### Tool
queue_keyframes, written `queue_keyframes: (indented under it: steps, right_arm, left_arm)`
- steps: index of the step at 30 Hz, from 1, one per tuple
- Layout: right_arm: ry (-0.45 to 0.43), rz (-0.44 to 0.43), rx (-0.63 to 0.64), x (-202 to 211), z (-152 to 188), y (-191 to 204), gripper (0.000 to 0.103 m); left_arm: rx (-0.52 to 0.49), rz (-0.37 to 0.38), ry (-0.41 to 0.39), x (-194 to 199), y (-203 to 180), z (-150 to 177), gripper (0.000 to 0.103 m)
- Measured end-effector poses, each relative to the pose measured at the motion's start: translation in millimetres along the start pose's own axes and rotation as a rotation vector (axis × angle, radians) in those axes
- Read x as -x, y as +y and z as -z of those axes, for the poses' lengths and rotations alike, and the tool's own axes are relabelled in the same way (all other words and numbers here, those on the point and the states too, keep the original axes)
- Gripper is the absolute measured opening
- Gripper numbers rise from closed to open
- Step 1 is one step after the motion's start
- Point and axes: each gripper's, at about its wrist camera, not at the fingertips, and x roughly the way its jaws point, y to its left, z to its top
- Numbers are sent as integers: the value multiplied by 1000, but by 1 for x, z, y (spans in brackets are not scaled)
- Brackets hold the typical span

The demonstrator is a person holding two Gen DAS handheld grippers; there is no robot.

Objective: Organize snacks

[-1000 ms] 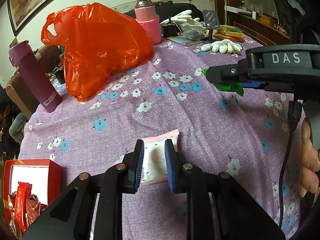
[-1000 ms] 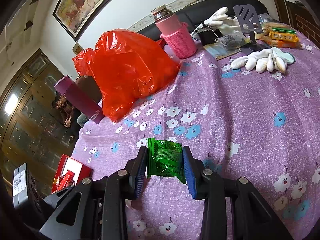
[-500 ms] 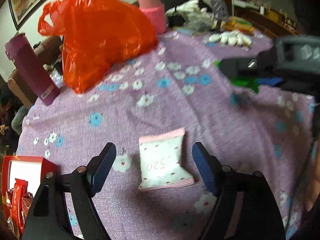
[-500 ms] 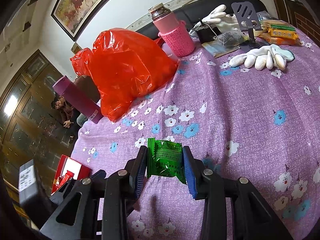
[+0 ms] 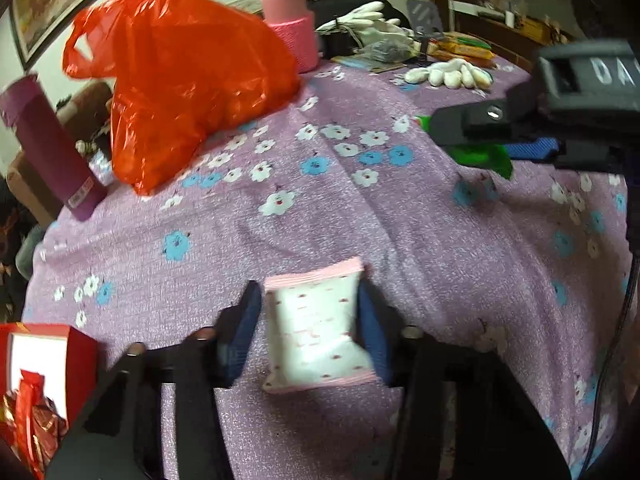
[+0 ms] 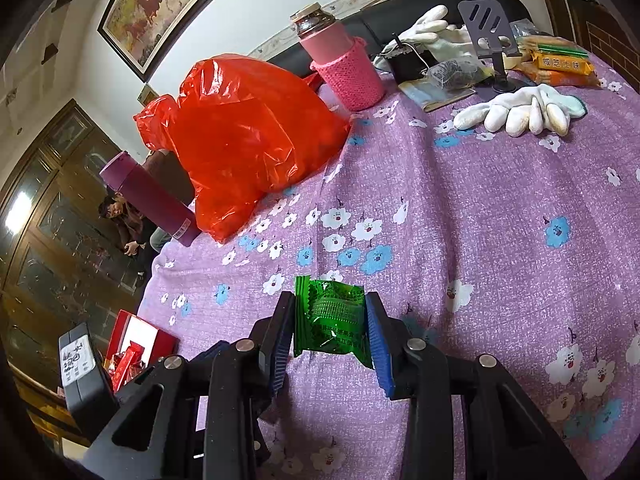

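Observation:
My left gripper (image 5: pixel 310 322) is shut on a white and pink snack packet (image 5: pixel 316 332), which lies flat between the blue pads just above the purple flowered cloth. My right gripper (image 6: pixel 330 322) is shut on a green snack packet (image 6: pixel 330 320) and holds it above the cloth; it also shows in the left wrist view (image 5: pixel 486 156) at the right. A red box (image 5: pixel 44 364) with red-wrapped snacks inside sits at the table's near left corner, also seen in the right wrist view (image 6: pixel 134 344).
A red plastic bag (image 5: pixel 180 76), a purple flask (image 5: pixel 48 148) and a pink-sleeved flask (image 5: pixel 288 24) stand at the back. White gloves (image 6: pixel 520 110), a phone stand (image 6: pixel 492 40) and orange snack packs (image 6: pixel 560 62) lie back right.
My left gripper let go of the white and pink packet, opened wide, then closed on it again with the packet lying flatter. My right gripper kept hold of the green packet.

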Motion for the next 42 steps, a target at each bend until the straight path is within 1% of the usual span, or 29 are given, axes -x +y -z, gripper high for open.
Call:
queue_keyframes:
  steps: [3,9,18,29,31,33,35,39,42]
  right_arm:
    - [0,-2,-1,0,0,0,38]
    - [1,4,-1,-1,0,-1,38]
    - [10,9,-5,-2,0,-1,38]
    - [17,10,-7,-4,0,-2,38]
    - [16,10,-7,-4,0,-2,38]
    - [15,11,-8,-3,0,-3,38]
    - [14,11,-10,-3,0,-3,38]
    - [15,9,-9,-3,0,-3,38]
    - [15,7,-10,-3,0,-3,38]
  left_arm:
    - [-49,-38,-18,2,-9,1,35]
    - [-78,-56,-31,2,-11,2,32]
    - [-85,-64,-48,3,-14,3,32]
    - [-79,-57,-50,3,-12,2,32]
    - [-73,-49,-51,3,-11,2,31]
    - [-56,-31,-59,5,-8,2,26]
    - [-42,-21,-59,5,-3,1,24]
    - [24,21,-55,8,13,0,18]
    - [50,37,-56,11,24,1,13]
